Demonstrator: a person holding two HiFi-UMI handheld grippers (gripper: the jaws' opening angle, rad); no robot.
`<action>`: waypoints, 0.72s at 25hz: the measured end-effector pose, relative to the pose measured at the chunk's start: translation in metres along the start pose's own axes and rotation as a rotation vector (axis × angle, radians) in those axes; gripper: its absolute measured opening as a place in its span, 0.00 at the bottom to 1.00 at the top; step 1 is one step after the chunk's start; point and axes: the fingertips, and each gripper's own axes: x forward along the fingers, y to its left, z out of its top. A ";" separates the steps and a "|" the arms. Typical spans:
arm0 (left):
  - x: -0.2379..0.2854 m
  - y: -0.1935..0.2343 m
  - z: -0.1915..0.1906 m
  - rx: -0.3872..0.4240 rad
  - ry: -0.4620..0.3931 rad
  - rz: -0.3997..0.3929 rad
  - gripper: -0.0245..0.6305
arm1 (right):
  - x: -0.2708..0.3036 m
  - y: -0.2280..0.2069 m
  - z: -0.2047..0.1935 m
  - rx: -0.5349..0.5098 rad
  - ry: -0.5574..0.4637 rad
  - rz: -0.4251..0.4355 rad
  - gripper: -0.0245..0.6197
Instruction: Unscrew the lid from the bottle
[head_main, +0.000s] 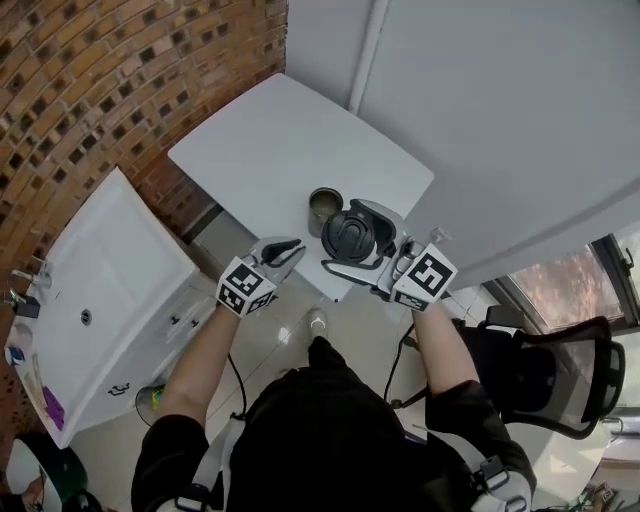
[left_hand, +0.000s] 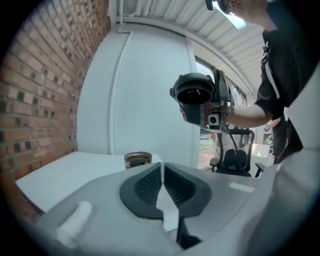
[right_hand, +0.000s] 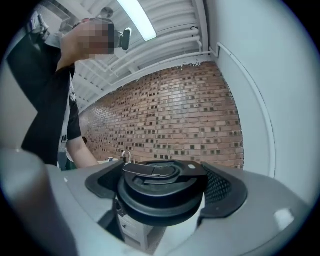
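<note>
At the white table, we judge the unscrewing done: the lid is off the bottle and up in the air. The left gripper hangs over the near edge with its jaws drawn almost together and nothing between them. The right gripper beside it has its jaws spread wide around the lid's rim. The bottle stands upright and open-mouthed on the table, just ahead of the left gripper's tips and just beyond the right gripper, touched by neither. It looks like a metal flask with a smooth round wall, so we expect it to be rigid, fairly heavy if filled, and slippery under hard pads. What is inside we cannot tell. With the mouth uncovered it could spill if knocked. We reckon the place to take it is around the middle of the body, with the jaws square across its width. The lid is a broad black cap with a carry loop folded flat on its top. It sits crosswise between the right gripper's pads, clear of the table and above the bottle's height in the left gripper view. We take it for stiff, light plastic that will not crush. Gripped across its full rim, as here, it looks secure, though a round edge can roll out of a slack hold.
</note>
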 end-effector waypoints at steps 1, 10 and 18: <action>-0.015 -0.008 0.010 0.011 -0.019 0.015 0.04 | -0.004 0.014 0.011 0.005 -0.015 0.000 0.77; -0.094 -0.085 0.034 0.006 -0.077 -0.039 0.04 | -0.021 0.126 0.037 -0.052 0.006 0.011 0.78; -0.134 -0.137 0.046 0.022 -0.127 -0.056 0.04 | -0.048 0.178 0.043 -0.101 0.039 -0.008 0.78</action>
